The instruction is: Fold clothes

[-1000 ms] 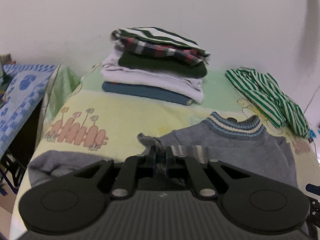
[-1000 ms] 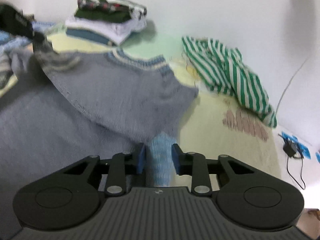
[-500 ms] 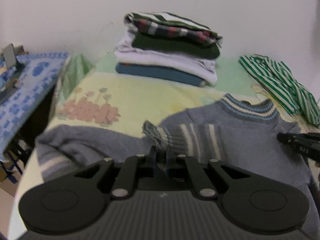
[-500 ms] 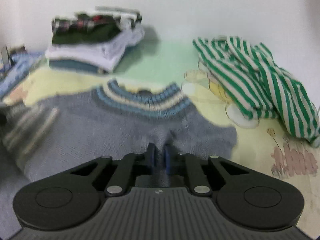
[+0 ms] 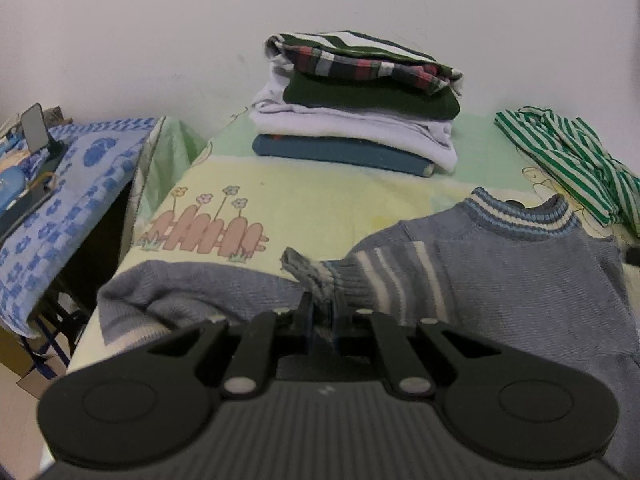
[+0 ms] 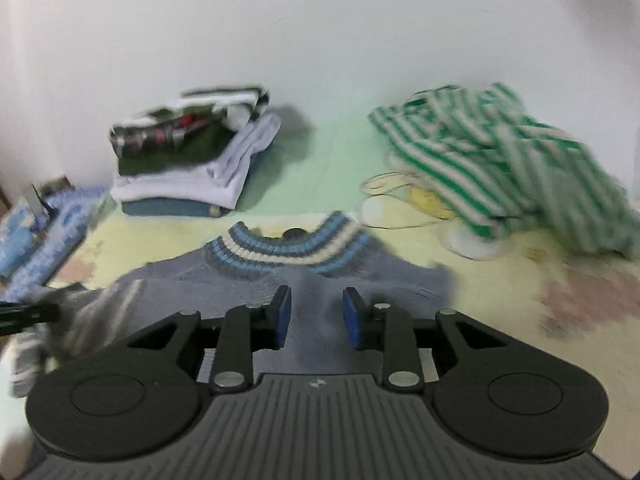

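Observation:
A grey knit sweater [image 5: 520,276] with a blue-and-cream collar lies on the bed. Its striped sleeve cuff [image 5: 316,276] is drawn across the chest, and my left gripper [image 5: 320,310] is shut on that cuff. My right gripper [image 6: 318,306] hovers over the sweater [image 6: 380,276] just below the collar [image 6: 280,246]. Its jaws are opening, and a low ridge of grey knit lies between the blue pads [image 6: 283,316] without being pressed. In the right wrist view the left gripper [image 6: 24,314] shows blurred at the left edge with the sleeve.
A stack of folded clothes [image 5: 356,120] sits at the back against the wall. A crumpled green-striped shirt [image 5: 572,160] lies at the back right. Left of the bed stands a side table under a blue patterned cloth [image 5: 60,200] with a phone [image 5: 34,128] on it.
The right gripper closed on the sweater's chest, then opened and shifted toward the collar while levelling out. The left gripper kept the cuff and carried the sleeve across the chest.

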The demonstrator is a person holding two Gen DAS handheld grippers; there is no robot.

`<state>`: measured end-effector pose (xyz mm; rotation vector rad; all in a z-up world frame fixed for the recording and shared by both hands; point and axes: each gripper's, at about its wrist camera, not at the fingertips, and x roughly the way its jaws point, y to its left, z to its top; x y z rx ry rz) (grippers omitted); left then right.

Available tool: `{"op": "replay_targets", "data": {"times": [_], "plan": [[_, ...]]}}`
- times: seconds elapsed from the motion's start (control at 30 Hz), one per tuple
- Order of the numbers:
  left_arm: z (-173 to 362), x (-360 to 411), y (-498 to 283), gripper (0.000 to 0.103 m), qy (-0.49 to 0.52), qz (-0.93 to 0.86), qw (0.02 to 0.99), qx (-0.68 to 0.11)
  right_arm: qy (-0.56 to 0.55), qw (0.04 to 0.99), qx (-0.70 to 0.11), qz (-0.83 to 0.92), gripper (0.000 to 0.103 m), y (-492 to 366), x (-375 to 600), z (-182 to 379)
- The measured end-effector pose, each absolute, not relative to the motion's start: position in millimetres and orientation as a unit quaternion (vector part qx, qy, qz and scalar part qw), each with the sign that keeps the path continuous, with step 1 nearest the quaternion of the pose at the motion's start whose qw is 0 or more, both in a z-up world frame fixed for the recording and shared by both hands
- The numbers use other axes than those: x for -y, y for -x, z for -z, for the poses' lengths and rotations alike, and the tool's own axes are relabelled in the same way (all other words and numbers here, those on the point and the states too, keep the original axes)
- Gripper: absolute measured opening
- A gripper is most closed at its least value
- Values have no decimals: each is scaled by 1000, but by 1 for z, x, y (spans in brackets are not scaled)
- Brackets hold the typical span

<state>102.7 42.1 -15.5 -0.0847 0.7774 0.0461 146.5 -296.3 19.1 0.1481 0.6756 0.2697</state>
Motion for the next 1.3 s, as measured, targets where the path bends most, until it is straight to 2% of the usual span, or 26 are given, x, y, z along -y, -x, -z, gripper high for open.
{"op": "replay_targets", "data": {"times": [0.07,0.33,0.53,0.57,0.63,0.67,0.87,1.03,1.1,1.17,1.3], "plan": [[15,-44,-104,5,42,-15,925,-378,-81,924,-349,-133,37,-108,322,-27],[9,-44,-110,4,35,14,926,-375,-68,891,-441,-85,37,63,360,-22],[2,-33,-113,4,12,30,927,-375,-96,878,-466,-51,40,113,333,1],[0,-33,-114,4,16,31,926,-376,-103,877,-467,-47,36,116,331,6],[-3,-32,-114,4,16,28,927,-373,-125,878,-460,-46,14,119,331,11],[-5,-32,-113,4,10,23,929,-370,-126,878,-460,-43,9,118,331,11],[-31,-40,-112,4,16,1,938,-346,16,910,-402,-100,7,131,310,-38],[-33,-41,-127,5,12,-18,936,-352,124,861,-450,-200,8,126,274,-10],[-28,-40,-132,5,12,-22,931,-365,142,853,-450,-223,18,126,266,-4],[-27,-39,-133,5,9,-24,929,-368,109,850,-455,-243,24,123,272,-12],[-27,-37,-134,5,1,-25,930,-368,30,868,-434,-241,24,111,295,-37]]}}
